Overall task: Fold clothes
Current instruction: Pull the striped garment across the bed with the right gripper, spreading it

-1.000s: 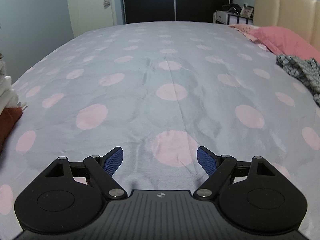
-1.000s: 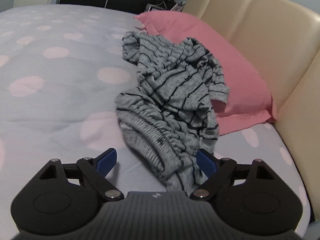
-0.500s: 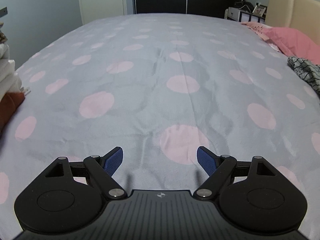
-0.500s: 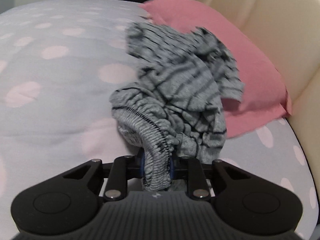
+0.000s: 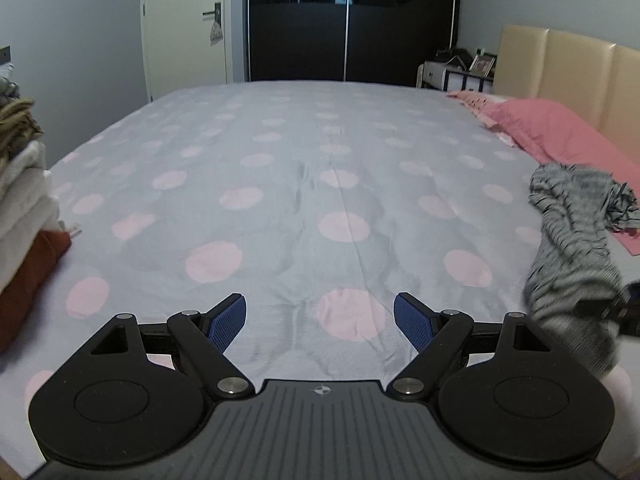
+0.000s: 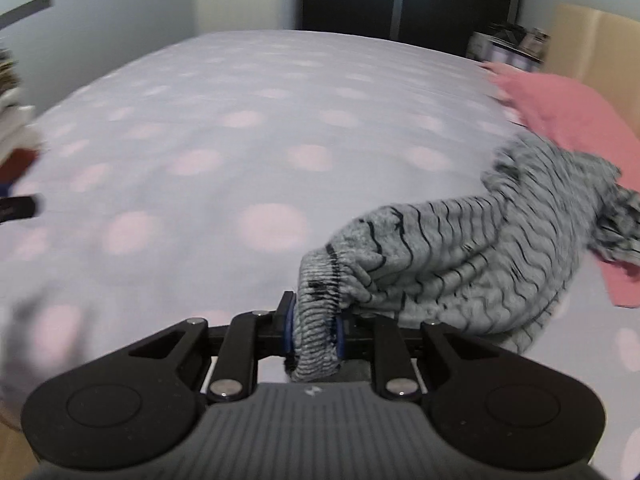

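Observation:
A grey garment with thin black stripes (image 6: 460, 248) trails from my right gripper (image 6: 314, 320) back to the right, toward the pillow. The right jaws are still closing, and their blue pads press on the garment's gathered elastic band. In the left wrist view the same striped garment (image 5: 572, 240) hangs stretched and blurred at the right edge, lifted off the bed. My left gripper (image 5: 320, 322) stands open over the grey bedspread with pink dots (image 5: 280, 200), with nothing between its blue pads.
A pink pillow (image 5: 552, 132) lies against the beige headboard (image 5: 560, 64) at the right. A stack of folded clothes (image 5: 20, 208) sits at the bed's left edge. Beyond the bed are a dark wardrobe (image 5: 348, 20) and a nightstand (image 5: 452, 74).
My right gripper shut on the garment's elastic band, then swung left and up, pulling the garment off its heap. The left gripper rose a little and stayed open.

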{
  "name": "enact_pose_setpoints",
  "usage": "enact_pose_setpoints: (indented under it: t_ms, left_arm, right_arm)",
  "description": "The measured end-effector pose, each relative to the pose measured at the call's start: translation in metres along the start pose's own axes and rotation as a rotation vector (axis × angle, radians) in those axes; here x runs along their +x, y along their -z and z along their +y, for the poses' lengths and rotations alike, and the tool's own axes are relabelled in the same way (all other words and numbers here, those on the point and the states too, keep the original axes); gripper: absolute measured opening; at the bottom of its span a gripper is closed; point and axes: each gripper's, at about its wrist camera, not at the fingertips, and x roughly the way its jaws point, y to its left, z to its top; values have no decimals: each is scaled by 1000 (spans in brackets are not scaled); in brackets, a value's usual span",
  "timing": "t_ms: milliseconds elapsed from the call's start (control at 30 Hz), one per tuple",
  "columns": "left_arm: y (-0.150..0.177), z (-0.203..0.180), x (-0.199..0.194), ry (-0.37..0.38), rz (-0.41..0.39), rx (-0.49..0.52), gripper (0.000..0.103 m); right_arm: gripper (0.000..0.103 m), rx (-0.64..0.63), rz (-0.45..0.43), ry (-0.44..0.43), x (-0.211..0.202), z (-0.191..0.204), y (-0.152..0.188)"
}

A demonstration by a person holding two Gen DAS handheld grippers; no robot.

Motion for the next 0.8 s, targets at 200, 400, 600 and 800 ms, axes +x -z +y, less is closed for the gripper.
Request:
enact_pose_setpoints:
  t_ms: [200, 400, 600, 800]
  left_arm:
    - [8, 21, -30, -13, -28, 17, 81]
    - [20, 29, -45, -11, -23, 57, 81]
    - [30, 15, -56, 43, -28, 129, 81]
    - [32, -16, -66, 141, -47, 204, 81]
  right_arm:
    - [21, -20, -13, -141, -34, 84, 16]
    - [21, -104, -17, -272, -57, 147, 33]
    - [37, -130, 38, -204, -48, 140, 50]
    - [50, -162, 42, -148, -67, 114, 57]
